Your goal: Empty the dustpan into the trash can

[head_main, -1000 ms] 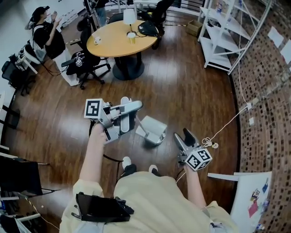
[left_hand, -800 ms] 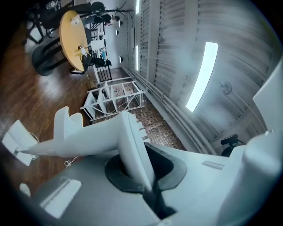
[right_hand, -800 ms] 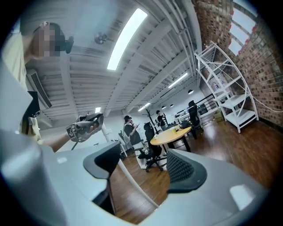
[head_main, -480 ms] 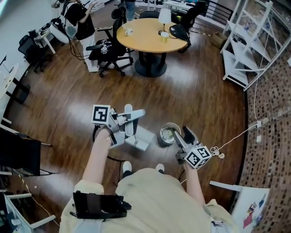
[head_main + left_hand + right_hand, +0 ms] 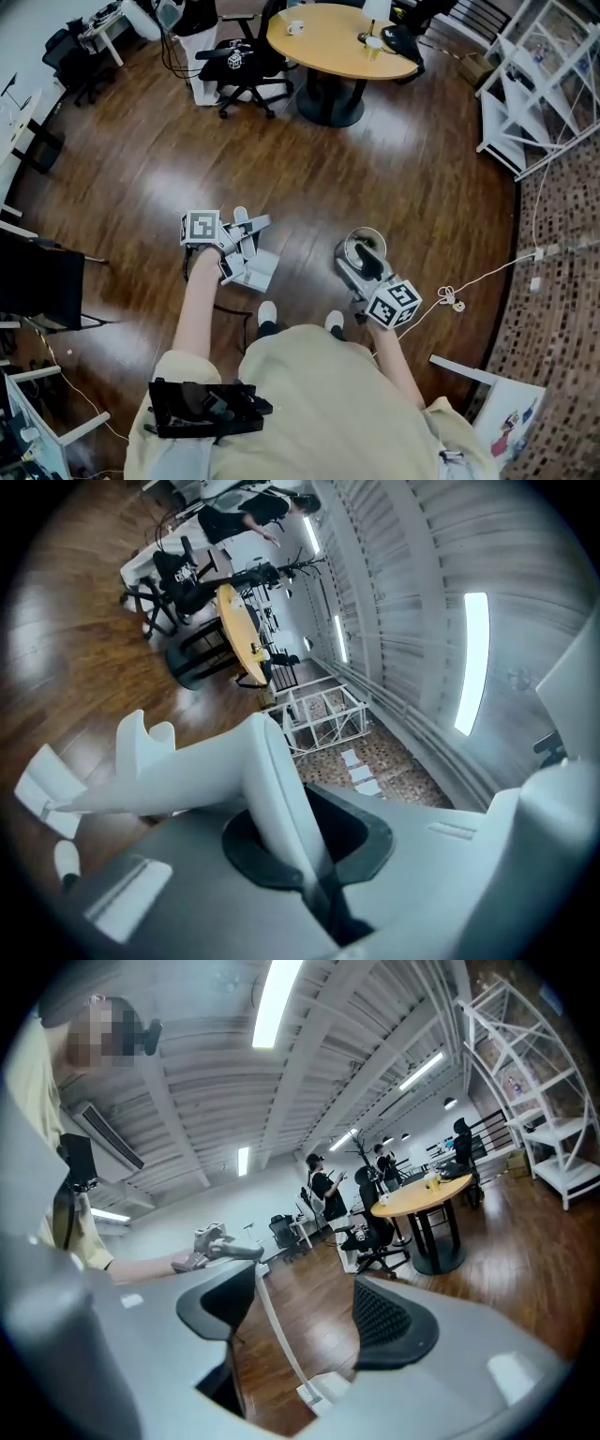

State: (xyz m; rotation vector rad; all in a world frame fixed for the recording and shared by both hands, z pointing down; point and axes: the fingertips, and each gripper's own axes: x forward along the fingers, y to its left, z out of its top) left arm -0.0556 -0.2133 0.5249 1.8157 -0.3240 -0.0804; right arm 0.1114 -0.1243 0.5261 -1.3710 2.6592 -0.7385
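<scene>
My left gripper (image 5: 249,225) is shut on the white handle (image 5: 187,780) of a long-handled dustpan; the jaws pinch the handle where it passes between them. The white pan (image 5: 259,272) hangs low over the wood floor, just in front of my feet. A round grey trash can (image 5: 351,246) stands on the floor to its right. My right gripper (image 5: 367,259) hovers over the can's near side, jaws apart with nothing between them. In the right gripper view, through that gripper's (image 5: 305,1327) gap, I see the thin handle (image 5: 277,1327) run down to the pan (image 5: 324,1389).
A round wooden table (image 5: 342,39) with office chairs (image 5: 239,61) stands farther back. White shelving (image 5: 536,103) lines the brick wall at the right. A white cable (image 5: 450,298) lies coiled on the floor by my right side. A dark chair (image 5: 37,281) sits at the left.
My left gripper has sunk and drawn nearer with the dustpan. The trash can, unseen a second ago, now lies under my right gripper. The table has slid to the upper right of the view.
</scene>
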